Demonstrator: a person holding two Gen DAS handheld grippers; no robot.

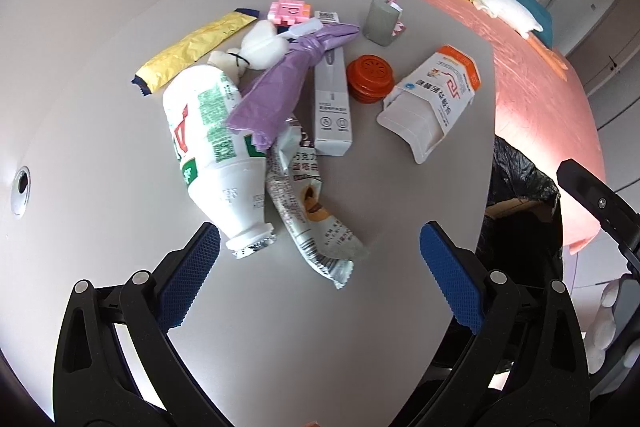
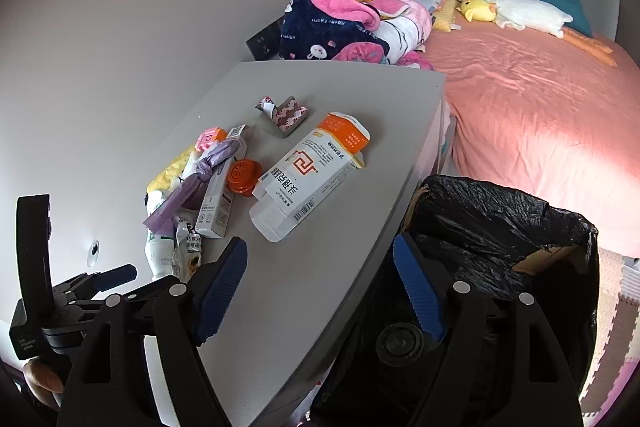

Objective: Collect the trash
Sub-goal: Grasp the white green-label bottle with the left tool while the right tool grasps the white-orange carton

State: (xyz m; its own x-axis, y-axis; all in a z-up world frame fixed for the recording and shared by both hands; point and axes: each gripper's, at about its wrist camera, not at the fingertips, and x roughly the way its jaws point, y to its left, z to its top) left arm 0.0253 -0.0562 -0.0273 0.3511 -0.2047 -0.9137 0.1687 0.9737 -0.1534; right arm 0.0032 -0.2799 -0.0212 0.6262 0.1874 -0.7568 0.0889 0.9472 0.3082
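Trash litters the grey table [image 1: 120, 131]: a white bottle with a green label [image 1: 208, 147], a silver snack wrapper [image 1: 308, 219], a purple bag [image 1: 280, 79], a slim white box [image 1: 332, 107], an orange cap [image 1: 370, 77] and a white-and-orange carton [image 1: 436, 99]. My left gripper [image 1: 320, 239] hangs open above the bottle's neck and the wrapper's end, and its pads touch neither. My right gripper [image 2: 318, 247] is open and empty over the table's right edge, beside the bin with a black liner [image 2: 500, 227]. The carton [image 2: 312, 179] lies just beyond it.
A yellow wrapper [image 1: 192, 47], a white plush [image 1: 260, 47], a pink block [image 1: 288, 11] and a grey roll [image 1: 382, 21] sit farther back. A bed with a pink sheet [image 2: 540, 115], piled clothes [image 2: 332, 23] and plush toys lies beyond the table. The wall is at the left.
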